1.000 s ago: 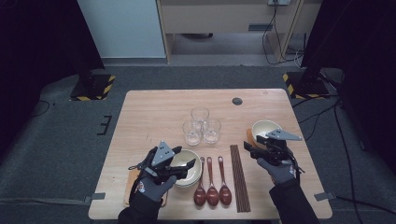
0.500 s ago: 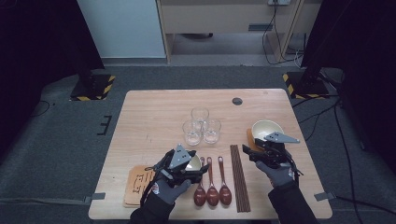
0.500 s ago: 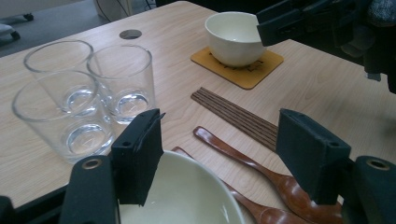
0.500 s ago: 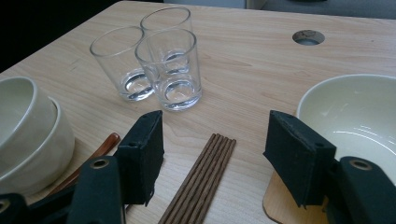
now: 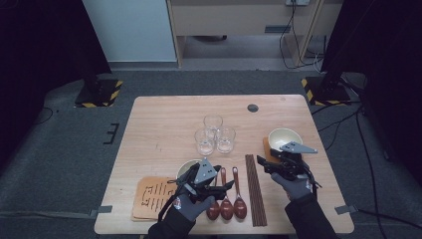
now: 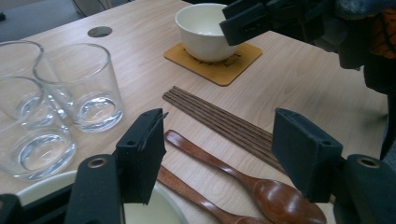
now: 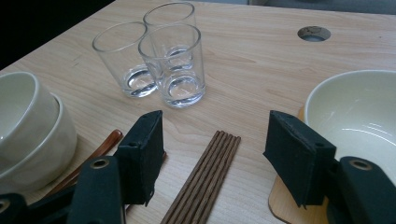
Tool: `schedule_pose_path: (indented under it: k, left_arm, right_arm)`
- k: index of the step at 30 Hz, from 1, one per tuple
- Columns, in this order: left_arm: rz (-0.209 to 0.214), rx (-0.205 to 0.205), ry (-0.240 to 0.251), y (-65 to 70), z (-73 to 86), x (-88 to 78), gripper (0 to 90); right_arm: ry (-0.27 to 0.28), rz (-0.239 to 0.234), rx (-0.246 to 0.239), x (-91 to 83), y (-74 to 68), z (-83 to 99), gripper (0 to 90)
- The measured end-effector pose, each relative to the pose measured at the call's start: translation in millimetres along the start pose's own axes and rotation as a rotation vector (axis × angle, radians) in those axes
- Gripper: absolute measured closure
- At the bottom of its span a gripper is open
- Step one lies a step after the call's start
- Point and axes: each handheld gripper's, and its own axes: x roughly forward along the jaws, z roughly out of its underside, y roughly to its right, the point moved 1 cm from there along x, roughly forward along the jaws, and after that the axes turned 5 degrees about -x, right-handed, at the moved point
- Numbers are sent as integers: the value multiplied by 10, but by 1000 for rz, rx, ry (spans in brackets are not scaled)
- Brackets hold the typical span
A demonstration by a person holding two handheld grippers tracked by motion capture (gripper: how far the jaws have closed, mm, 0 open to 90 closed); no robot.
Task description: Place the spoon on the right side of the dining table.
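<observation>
Three brown wooden spoons point(image 5: 227, 201) lie side by side near the table's front edge, with a bundle of dark chopsticks point(image 5: 255, 189) to their right. My left gripper point(image 5: 221, 181) hovers over the stacked cream bowls point(image 5: 188, 168) and points right at the spoons. In the left gripper view it point(image 6: 219, 158) is open; its jaws have just been closing a little, with the spoons point(image 6: 261, 189) lying below the gap, untouched. My right gripper point(image 5: 266, 167) is open and empty, low over the chopsticks point(image 7: 205, 182), beside a cream bowl point(image 5: 284, 138) on an orange coaster point(image 7: 280, 205).
Three empty glasses point(image 5: 214, 134) stand clustered mid-table. A stack of orange coasters point(image 5: 152, 191) lies at the front left. The table point(image 5: 164, 119) has a round cable hole point(image 5: 253, 107) at the back. The stacked bowls point(image 7: 28, 130) sit left of the spoons.
My left gripper has moved to the right, from beside the coasters to over the stacked bowls toward the spoons. The right gripper has stayed where it was.
</observation>
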Motion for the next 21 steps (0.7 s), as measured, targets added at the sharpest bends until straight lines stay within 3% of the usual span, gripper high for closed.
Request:
schedule_pose_path:
  k: [9, 21]
  left_arm:
    - [24, 10, -14, 95, 28, 61, 404]
    - [41, 12, -34, 190, 99, 151, 409]
  right_arm:
    - [-6, -5, -5, 25, -12, 10, 371]
    - [-15, -6, -9, 62, -37, 29, 372]
